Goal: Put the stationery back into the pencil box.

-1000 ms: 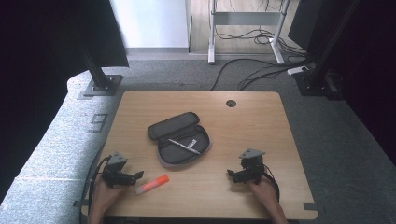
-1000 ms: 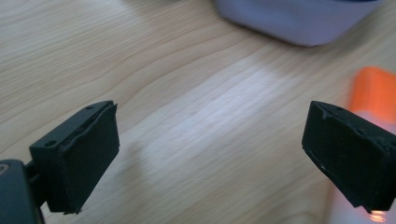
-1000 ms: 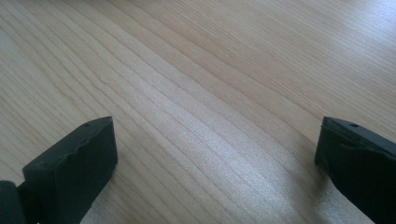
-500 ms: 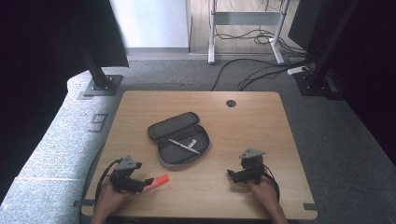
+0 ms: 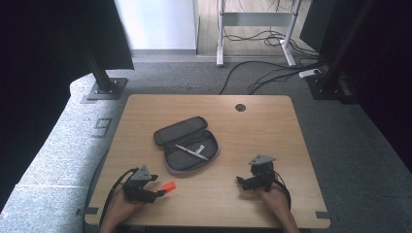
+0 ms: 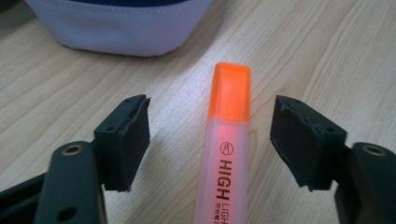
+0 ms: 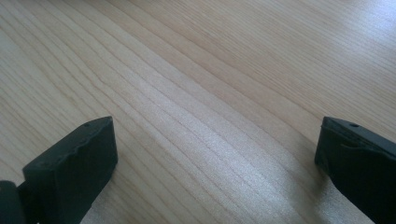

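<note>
The orange highlighter (image 6: 227,149) lies flat on the desk (image 5: 272,126), near its front left edge, with its cap end pointing toward the open grey pencil case (image 5: 189,145). The left tongs (image 6: 212,140) straddle the highlighter barrel. Their jaws have just been closing, but a clear gap remains on each side and neither pad touches the barrel: nothing is gripped yet. The right tongs (image 7: 215,158) rest low over bare desk at the front right, jaws wide apart and empty.

Risks from this position:
- The barrel sits slightly nearer the right-hand pad in the left gripper view. That pad is likely to touch first and may push or roll the highlighter sideways before the other pad arrives.
- The barrel is smooth and rounded; a shallow or off-centre grip may let it pivot or slip on lifting.

Limits of view:
- The rear end of the highlighter is cut off at the bottom of the left gripper view.
- In the high view, the left tongs cover most of the barrel.
- The pencil case contents are small; a pen-like item (image 5: 192,152) is discernible, no more.
</note>
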`<state>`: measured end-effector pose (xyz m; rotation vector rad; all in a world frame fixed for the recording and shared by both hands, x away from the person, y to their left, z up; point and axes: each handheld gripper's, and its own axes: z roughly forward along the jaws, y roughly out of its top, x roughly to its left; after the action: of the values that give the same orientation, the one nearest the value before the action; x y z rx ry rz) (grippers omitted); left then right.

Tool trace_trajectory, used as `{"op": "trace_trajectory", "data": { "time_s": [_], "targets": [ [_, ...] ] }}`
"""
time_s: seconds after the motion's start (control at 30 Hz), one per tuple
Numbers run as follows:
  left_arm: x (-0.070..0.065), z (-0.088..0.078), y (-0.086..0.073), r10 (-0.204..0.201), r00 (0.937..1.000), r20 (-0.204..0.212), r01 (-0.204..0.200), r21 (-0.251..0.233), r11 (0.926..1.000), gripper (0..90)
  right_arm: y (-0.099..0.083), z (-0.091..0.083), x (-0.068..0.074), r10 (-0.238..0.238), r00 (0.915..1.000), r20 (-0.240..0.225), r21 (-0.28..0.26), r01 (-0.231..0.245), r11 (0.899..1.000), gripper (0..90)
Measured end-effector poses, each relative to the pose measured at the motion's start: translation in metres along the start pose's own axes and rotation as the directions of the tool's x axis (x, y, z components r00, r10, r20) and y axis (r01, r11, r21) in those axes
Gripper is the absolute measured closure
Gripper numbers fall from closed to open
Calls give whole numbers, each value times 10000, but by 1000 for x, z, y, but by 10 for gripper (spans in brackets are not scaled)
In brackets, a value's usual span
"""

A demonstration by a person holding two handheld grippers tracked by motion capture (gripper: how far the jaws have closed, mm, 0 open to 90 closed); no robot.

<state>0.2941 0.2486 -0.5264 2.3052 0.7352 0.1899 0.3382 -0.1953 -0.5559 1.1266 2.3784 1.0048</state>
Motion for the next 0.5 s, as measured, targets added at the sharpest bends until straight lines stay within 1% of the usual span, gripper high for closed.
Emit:
{"op": "trace_trajectory", "data": {
  "time_s": [0.1, 0.17, 0.27, 0.5],
  "targets": [
    [0, 2, -1, 99, 9999, 25, -100, 49, 9999, 338, 0, 0, 0, 1, 10000, 0, 0, -1, 10000, 0],
    [-1, 3, -1, 179, 9998, 111, -180, 77, 9998, 370, 0, 0, 0, 0, 10000, -1, 0, 0, 10000, 0],
    [-1, 5, -1, 310, 9994, 131, -312, 158, 9994, 416, 0, 0, 0, 0, 10000, 1, -1, 0, 10000, 0],
    [-2, 9, -2, 462, 9988, -176, -455, 382, 9982, 488, 0, 0, 0, 2, 10000, 0, 1, -2, 10000, 0]
  ]
}}
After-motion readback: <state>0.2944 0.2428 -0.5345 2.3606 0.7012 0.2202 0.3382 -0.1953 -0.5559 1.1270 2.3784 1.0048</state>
